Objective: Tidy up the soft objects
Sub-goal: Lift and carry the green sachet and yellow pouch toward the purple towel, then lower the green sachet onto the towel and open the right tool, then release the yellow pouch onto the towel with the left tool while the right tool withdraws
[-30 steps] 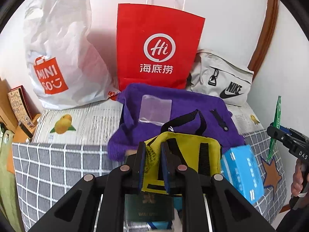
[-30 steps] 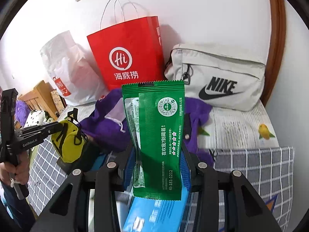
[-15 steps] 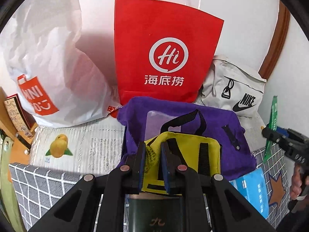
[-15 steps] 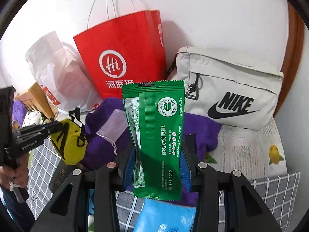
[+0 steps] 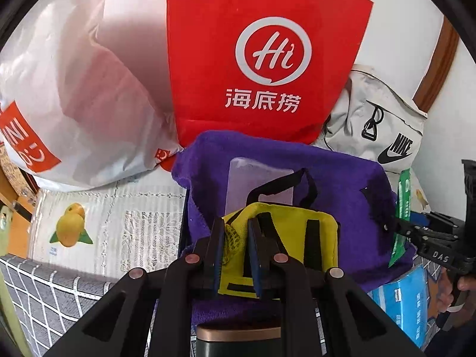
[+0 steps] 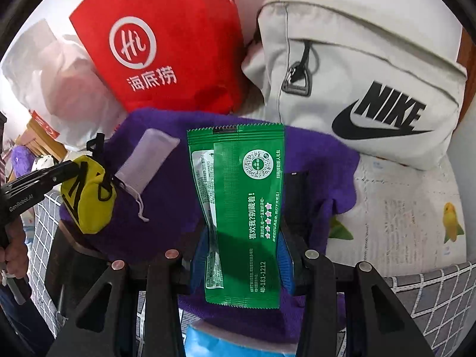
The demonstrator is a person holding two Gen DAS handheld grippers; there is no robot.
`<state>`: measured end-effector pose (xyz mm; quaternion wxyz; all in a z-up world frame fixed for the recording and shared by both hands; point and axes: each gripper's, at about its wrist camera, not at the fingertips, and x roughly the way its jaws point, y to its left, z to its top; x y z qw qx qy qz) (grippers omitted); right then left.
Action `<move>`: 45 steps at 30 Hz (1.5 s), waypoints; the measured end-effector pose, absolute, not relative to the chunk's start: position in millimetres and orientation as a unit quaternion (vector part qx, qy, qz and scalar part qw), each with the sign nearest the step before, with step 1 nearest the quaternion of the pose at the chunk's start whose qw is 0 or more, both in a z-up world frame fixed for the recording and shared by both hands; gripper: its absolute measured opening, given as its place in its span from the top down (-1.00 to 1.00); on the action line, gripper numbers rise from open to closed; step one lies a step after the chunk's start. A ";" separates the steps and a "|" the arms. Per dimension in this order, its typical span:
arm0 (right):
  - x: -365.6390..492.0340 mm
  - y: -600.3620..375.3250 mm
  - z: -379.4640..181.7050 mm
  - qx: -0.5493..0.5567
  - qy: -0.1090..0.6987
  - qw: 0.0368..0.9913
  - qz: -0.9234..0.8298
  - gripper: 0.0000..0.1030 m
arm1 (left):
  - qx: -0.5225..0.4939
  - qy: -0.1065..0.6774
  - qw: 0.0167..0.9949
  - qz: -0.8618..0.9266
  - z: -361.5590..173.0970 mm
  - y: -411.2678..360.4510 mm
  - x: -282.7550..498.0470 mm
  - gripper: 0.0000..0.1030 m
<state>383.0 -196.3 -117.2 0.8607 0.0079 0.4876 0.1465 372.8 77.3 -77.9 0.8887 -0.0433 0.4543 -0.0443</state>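
Both grippers have closed in on the purple fleece cloth (image 6: 166, 208). Left gripper (image 5: 235, 244) pinches the small yellow pouch (image 5: 285, 238) near-shut; right gripper (image 6: 242, 253) clamps the green foil sachet (image 6: 241, 214), which may slip or crumple.

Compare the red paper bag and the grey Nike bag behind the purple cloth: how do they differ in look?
The red paper bag is stiff, flat-faced paper with a white "Hi" logo and Chinese characters; the grey Nike bag is soft fabric with a black logo. The red paper bag stands taller, while the grey Nike bag lies low and wide. Only the grey Nike bag shows a zipper with a metal pull. Both stand against the wall behind the purple cloth.
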 end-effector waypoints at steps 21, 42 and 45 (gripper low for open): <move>390.3 -179.2 -152.5 -0.027 0.539 0.829 0.148 0.16 | -0.044 0.475 0.878 -0.035 -100.8 71.8 388.2 0.70; 372.0 -178.6 -117.3 -0.030 0.502 0.850 0.155 -0.10 | -0.012 0.500 0.866 0.002 -110.5 61.1 390.5 0.43; 367.7 -176.5 -110.6 -0.034 0.494 0.854 0.158 -0.10 | -0.009 0.501 0.865 0.009 -108.0 61.0 387.9 0.13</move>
